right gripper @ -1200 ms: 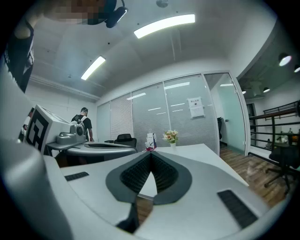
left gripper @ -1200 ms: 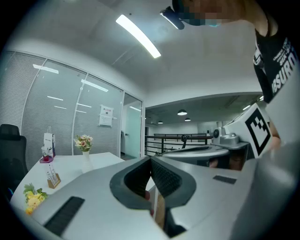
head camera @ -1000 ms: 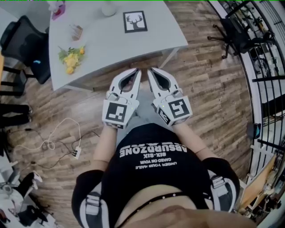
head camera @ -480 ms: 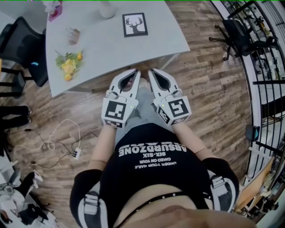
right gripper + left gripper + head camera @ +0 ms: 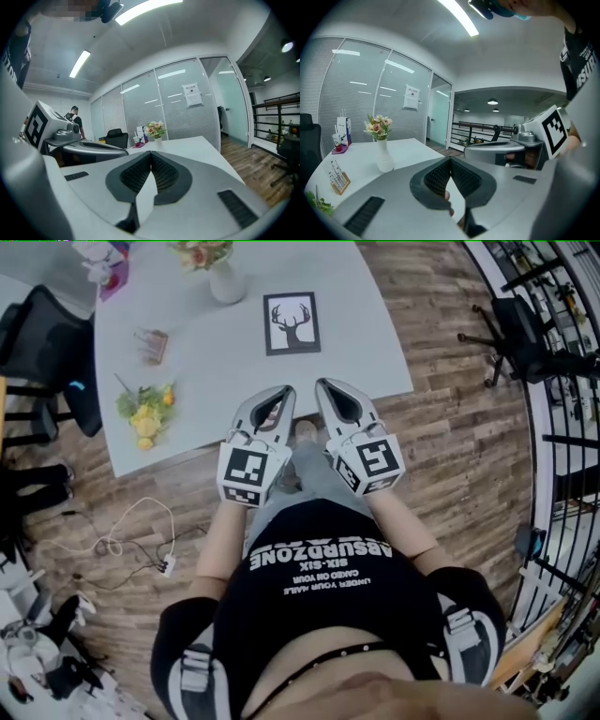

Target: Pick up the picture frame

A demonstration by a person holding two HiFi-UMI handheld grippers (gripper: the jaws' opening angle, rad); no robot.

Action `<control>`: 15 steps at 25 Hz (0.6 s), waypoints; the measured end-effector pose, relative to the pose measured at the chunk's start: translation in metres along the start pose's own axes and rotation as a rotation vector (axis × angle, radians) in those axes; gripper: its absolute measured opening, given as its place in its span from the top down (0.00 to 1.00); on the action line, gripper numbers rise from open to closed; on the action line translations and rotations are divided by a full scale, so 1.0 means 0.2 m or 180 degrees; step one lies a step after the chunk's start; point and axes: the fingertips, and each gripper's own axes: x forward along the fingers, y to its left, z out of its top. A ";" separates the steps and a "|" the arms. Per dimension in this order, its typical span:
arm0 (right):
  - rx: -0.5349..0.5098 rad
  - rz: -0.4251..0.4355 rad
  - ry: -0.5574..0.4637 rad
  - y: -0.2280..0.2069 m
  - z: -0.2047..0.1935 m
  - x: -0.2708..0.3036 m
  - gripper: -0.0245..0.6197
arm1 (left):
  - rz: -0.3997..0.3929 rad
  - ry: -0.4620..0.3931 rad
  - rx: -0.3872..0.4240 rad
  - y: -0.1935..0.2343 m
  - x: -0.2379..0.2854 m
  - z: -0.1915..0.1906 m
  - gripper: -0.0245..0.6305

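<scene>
The picture frame [image 5: 292, 323], black-edged with a deer print, lies flat on the white table [image 5: 366, 343] toward its far middle. My left gripper [image 5: 285, 391] and right gripper [image 5: 322, 384] are side by side over the table's near edge, tips pointing at the frame and well short of it. Both are shut with nothing between the jaws. In the left gripper view the closed tips [image 5: 450, 159] hide the frame; the same goes for the right gripper view [image 5: 151, 153].
On the table stand a white vase with flowers [image 5: 226, 282], a yellow flower bunch [image 5: 145, 413] and a small holder [image 5: 153, 345]. A black chair [image 5: 47, 343] stands left of the table, cables [image 5: 112, 540] lie on the wood floor, and another chair [image 5: 525, 334] is at right.
Both grippers have moved forward from over the floor to over the table's near edge. The frame and vase now sit closer in view. Both jaws stayed shut.
</scene>
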 end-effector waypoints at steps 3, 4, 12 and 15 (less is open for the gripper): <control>-0.0042 0.0052 0.0088 -0.14 0.04 0.16 0.93 | 0.0117 0.0064 -0.0091 0.12 0.15 0.02 0.94; -0.0063 0.0077 0.0119 -0.18 0.04 0.20 0.93 | 0.0154 0.0097 -0.0113 0.15 0.19 0.02 0.94; -0.0058 0.0133 0.0474 -0.44 -0.12 0.45 0.93 | 0.0389 0.0471 -0.0223 0.35 0.45 -0.12 0.94; 0.0011 0.0148 0.0608 -0.50 -0.18 0.53 0.88 | 0.0459 0.0595 -0.0245 0.42 0.51 -0.17 0.94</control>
